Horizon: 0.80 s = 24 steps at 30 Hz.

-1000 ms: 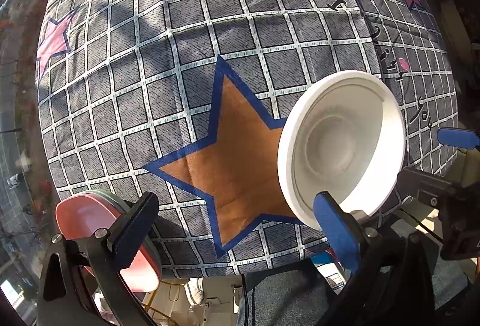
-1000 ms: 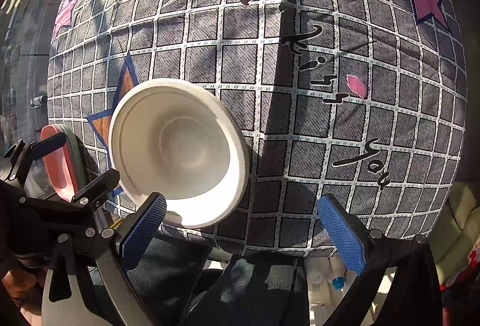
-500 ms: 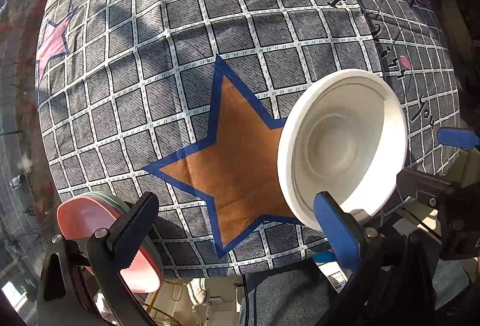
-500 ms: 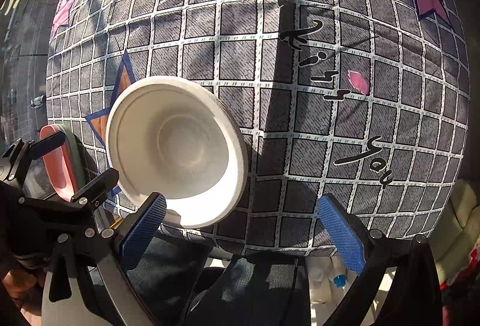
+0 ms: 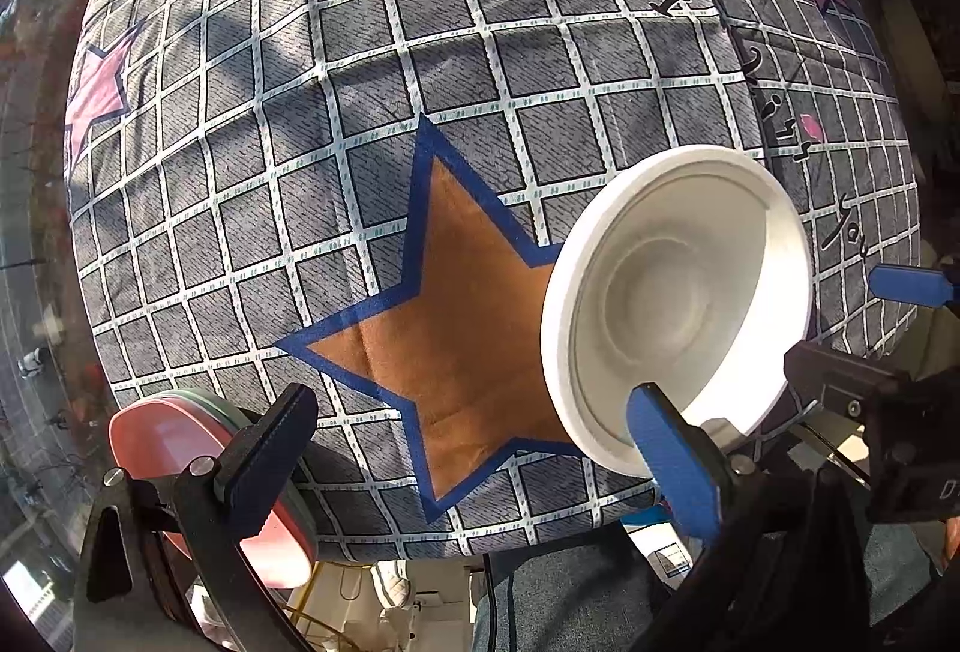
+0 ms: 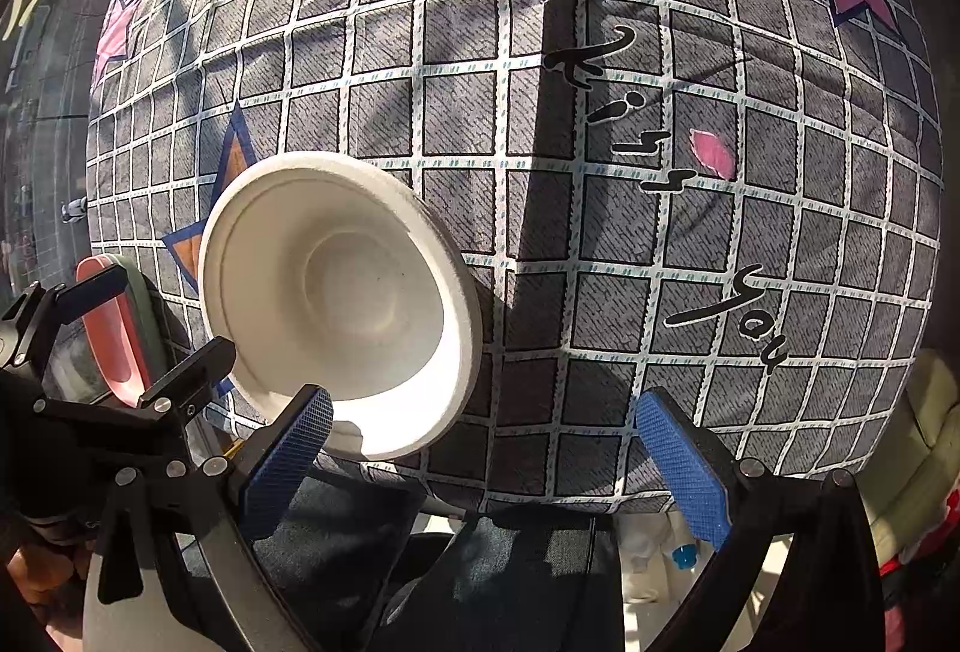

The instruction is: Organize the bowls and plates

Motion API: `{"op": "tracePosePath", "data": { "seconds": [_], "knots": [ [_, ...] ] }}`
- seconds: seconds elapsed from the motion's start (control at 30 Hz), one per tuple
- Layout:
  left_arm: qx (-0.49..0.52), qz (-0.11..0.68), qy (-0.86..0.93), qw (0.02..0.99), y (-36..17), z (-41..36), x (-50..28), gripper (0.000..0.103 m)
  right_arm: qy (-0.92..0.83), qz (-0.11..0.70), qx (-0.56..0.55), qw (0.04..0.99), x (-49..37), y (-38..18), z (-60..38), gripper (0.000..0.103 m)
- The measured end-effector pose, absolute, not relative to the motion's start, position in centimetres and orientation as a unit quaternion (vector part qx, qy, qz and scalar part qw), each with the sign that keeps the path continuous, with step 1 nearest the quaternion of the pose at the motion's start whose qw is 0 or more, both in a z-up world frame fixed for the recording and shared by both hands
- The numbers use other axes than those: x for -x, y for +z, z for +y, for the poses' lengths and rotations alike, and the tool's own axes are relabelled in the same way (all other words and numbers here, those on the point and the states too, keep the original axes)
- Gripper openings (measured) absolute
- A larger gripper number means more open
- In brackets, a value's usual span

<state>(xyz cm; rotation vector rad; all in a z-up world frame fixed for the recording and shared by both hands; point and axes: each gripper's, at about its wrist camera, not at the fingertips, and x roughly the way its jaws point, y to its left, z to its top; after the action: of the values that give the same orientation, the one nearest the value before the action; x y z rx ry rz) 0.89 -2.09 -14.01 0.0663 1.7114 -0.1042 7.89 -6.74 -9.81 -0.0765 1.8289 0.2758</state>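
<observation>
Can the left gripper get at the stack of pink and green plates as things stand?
Probably yes. The left gripper is open and holds nothing, and the stack of pink and green plates sits uncovered at the near cloth edge beside its left finger. The white bowl lies off to the right.

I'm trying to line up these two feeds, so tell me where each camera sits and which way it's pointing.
Left wrist: on the left gripper, looking forward and down at the checked cloth with its orange star; open jaws, pink plate stack lower left, right gripper at the right edge.
Right wrist: on the right gripper, facing the cloth's lettering; open jaws, left gripper at the left edge.
Shared: white bowl, plates, star.
</observation>
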Motion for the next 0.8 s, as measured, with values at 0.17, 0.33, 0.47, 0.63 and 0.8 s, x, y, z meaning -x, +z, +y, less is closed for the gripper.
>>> {"op": "tracePosePath", "data": {
  "seconds": [0.17, 0.33, 0.47, 0.63, 0.8],
  "knots": [
    [-0.026, 0.758, -0.043, 0.650, -14.4, -2.4, -2.0, 0.103, 0.113, 0.793, 0.022, 0.598, -8.5, -10.6, -7.0, 0.102],
    [-0.013, 0.755, -0.031, 0.655, -14.5, -2.1, -2.8, 0.103, 0.108, 0.793, 0.018, 0.600, -9.4, -11.0, -7.3, 0.102],
    [-0.002, 0.763, -0.021, 0.646, -15.6, -1.4, -3.8, 0.103, 0.100, 0.795, 0.013, 0.598, -10.1, -12.0, -7.9, 0.102],
    [-0.008, 0.768, -0.008, 0.640, -17.1, -1.6, -4.6, 0.103, 0.094, 0.802, 0.014, 0.590, -10.5, -13.9, -8.5, 0.102],
    [-0.019, 0.765, -0.005, 0.643, -18.1, -2.5, -4.8, 0.103, 0.092, 0.803, 0.032, 0.587, -10.2, -15.5, -8.9, 0.102]
  ]
}}
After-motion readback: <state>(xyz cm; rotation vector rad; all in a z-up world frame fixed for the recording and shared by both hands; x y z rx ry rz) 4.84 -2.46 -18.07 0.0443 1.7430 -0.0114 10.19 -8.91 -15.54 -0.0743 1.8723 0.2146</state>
